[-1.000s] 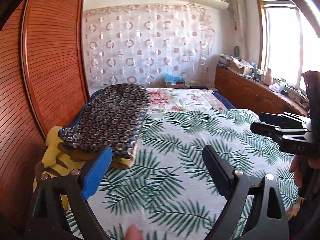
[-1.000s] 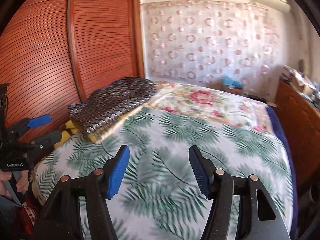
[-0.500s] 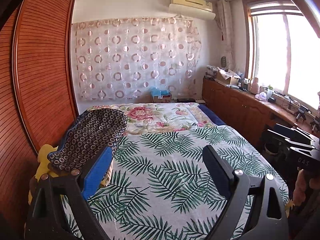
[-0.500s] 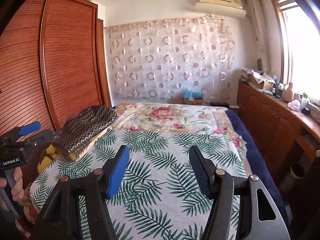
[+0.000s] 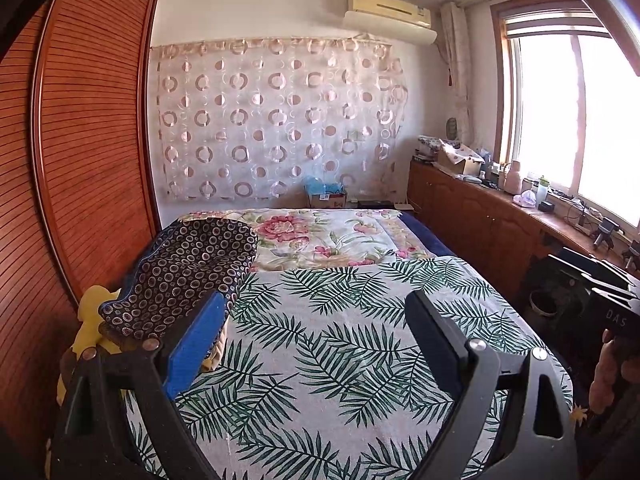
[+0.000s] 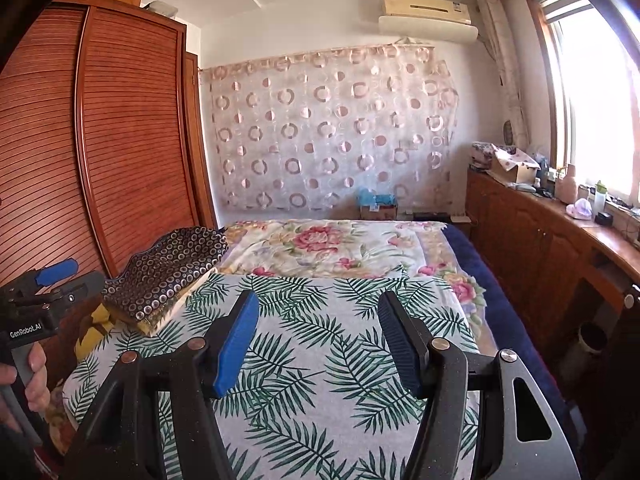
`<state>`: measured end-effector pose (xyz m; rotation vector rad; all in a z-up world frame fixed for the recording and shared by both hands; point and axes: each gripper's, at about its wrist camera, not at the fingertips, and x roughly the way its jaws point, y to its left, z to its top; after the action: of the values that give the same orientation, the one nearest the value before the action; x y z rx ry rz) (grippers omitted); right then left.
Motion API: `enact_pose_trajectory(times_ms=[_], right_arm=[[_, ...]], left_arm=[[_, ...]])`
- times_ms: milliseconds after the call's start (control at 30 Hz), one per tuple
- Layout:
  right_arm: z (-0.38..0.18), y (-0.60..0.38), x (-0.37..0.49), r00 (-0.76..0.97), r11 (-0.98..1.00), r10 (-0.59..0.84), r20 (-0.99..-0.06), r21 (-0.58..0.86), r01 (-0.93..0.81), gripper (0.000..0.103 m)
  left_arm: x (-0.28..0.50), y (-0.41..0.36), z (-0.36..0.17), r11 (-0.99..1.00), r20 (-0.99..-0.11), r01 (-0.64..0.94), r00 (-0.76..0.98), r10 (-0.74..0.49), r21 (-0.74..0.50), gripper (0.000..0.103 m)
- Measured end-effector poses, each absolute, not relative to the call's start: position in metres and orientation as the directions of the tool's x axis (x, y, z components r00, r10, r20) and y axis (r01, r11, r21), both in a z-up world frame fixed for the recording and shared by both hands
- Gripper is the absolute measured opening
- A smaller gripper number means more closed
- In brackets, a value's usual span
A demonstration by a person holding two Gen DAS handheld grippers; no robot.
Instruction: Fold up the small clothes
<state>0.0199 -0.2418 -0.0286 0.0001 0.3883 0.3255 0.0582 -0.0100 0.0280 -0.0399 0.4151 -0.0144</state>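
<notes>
Here, folded ring-patterned clothes point(image 5: 188, 276) lie stacked.

bed point(image 5: 424, 236) | palm-leaf sheet point(image 5: 340, 340) | floral quilt point(image 5: 320, 236) | dark ring-print folded cloth, maybe cushion point(image 5: 184, 276)

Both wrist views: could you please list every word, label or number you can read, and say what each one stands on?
"GenRobot.AI": white print on the body of the left gripper, seen in the right wrist view.
"DAS": pale letters on the body of the right gripper, seen in the left wrist view; possibly only part of a longer mark.
Air conditioner: a small dark label, too small to read.
Cardboard box by the curtain: a printed label, too blurred to read.
</notes>
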Motion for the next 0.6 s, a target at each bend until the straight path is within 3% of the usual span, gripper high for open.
enact_pose_trajectory(times_ms=[600], right_arm=[[-0.028,-0.257,0.035,0.877,0.948,0.311,-0.367,0.057,-0.313,0.064]], left_arm=[[0.058,-0.009,0.03,0.999,-0.398,0.005,0.917,-0.021,-0.042,0.092]])
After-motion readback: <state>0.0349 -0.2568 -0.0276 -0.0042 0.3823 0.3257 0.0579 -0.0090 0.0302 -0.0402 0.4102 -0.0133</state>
